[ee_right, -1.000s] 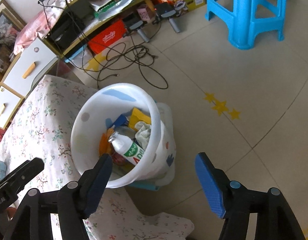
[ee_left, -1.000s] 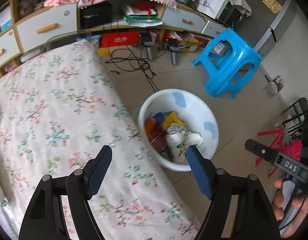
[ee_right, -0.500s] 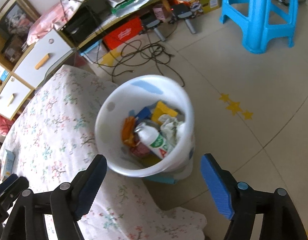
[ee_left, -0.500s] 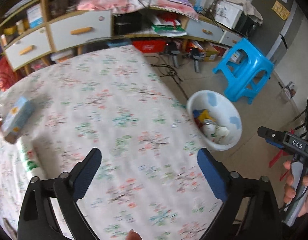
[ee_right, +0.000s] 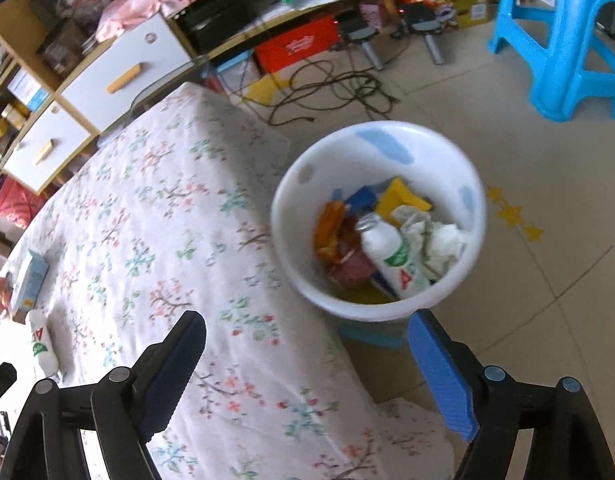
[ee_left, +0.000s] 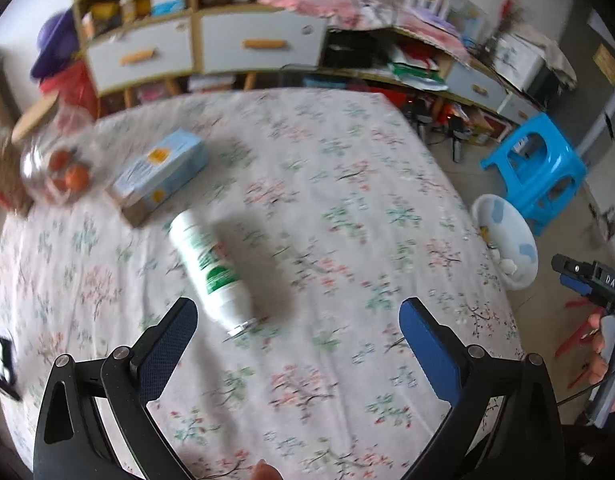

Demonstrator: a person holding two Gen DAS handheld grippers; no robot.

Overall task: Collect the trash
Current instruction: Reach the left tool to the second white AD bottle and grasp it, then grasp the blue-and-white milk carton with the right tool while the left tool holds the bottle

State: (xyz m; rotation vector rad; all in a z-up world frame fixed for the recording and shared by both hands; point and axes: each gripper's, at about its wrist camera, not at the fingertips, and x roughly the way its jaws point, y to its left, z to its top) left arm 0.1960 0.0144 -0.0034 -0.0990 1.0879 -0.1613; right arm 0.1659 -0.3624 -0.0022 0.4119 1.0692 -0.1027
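A white bottle with a green label (ee_left: 209,266) lies on its side on the floral tablecloth (ee_left: 327,200); it also shows far left in the right wrist view (ee_right: 41,342). My left gripper (ee_left: 297,334) is open and empty, above the table just short of the bottle. A white bin (ee_right: 473,200) stands on the floor off the table's right edge, holding a bottle, wrappers and crumpled paper; it also shows in the left wrist view (ee_left: 525,246). My right gripper (ee_right: 307,360) is open and empty, above the table edge near the bin.
A light-blue box (ee_left: 161,174) and a clear bag of orange fruit (ee_left: 57,168) lie at the table's far left. A blue plastic stool (ee_right: 565,36) and loose cables (ee_right: 335,90) are on the floor. Shelves with drawers (ee_left: 235,44) line the wall.
My left gripper has swung left from over the bin to over the table, bringing the lying bottle into view. My right gripper has drawn back and left a little from the bin.
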